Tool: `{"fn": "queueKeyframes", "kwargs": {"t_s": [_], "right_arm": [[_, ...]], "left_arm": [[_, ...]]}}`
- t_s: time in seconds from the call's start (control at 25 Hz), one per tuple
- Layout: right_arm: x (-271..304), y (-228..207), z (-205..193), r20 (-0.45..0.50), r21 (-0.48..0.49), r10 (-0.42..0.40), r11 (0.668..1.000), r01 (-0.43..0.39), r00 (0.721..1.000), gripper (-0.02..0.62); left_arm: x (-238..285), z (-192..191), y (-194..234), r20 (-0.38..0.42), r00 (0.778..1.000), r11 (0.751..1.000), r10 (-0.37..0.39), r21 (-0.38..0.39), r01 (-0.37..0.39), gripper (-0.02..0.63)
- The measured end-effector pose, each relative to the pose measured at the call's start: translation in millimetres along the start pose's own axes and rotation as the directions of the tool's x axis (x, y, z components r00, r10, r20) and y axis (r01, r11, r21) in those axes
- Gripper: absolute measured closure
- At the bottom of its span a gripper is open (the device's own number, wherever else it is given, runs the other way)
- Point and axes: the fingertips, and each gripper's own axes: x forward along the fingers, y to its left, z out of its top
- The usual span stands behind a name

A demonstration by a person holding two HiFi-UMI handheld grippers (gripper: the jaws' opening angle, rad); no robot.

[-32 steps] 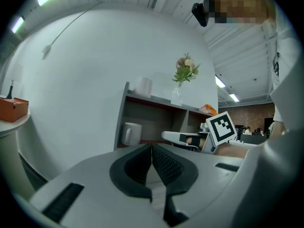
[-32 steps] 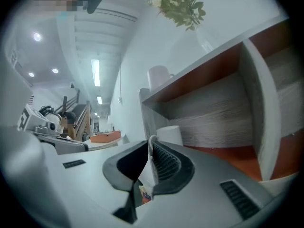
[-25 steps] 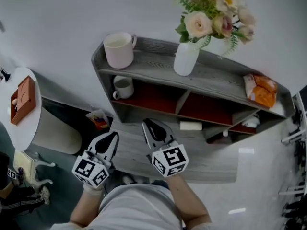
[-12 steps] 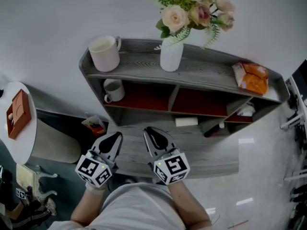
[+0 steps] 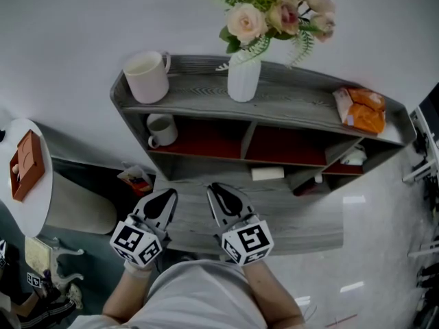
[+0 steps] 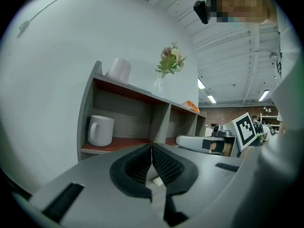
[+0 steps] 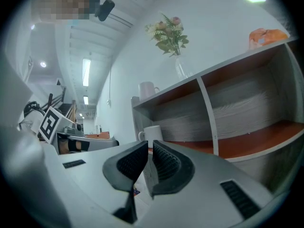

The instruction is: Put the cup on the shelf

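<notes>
A large pale cup (image 5: pixel 145 76) stands on the top left of the grey shelf (image 5: pixel 302 108). A smaller white mug (image 5: pixel 161 129) sits in the left compartment below it. My left gripper (image 5: pixel 164 199) and right gripper (image 5: pixel 218 192) hover side by side in front of the shelf's low board, both shut and holding nothing. In the left gripper view the gripper (image 6: pixel 152 150) points toward the mug (image 6: pixel 101 130), with the cup (image 6: pixel 119 70) above. In the right gripper view the gripper (image 7: pixel 148 152) has the mug (image 7: pixel 153 134) just beyond it and the cup (image 7: pixel 147 90) higher up.
A white vase of flowers (image 5: pixel 243 77) stands mid-top on the shelf, an orange snack bag (image 5: pixel 360 110) at its right end. A white box (image 5: pixel 267 173) lies on a lower board. A round white table (image 5: pixel 17 204) with a brown box (image 5: pixel 27 163) stands to the left.
The head view has swung, so the shelf sits further left in the picture. Both grippers stay shut and keep about the same place in front of the shelf.
</notes>
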Motion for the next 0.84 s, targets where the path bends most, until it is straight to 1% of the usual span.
{"fn": "queueKeyframes", "kwargs": {"t_s": [0.2,0.84], "right_arm": [[3,-1,-2,0.001,0.000,0.005,1.000,-0.005,1.000,0.554],[2,-10,-7,-0.009,0.011,-0.014,1.000,0.014,1.000,0.554]], "left_arm": [[1,-2,2,-0.007,1.000,1.000,0.007,0.003,-0.007,0.589],[6,-8,7,-0.020,1.000,1.000,0.018,0.002,-0.018,0.589]]}}
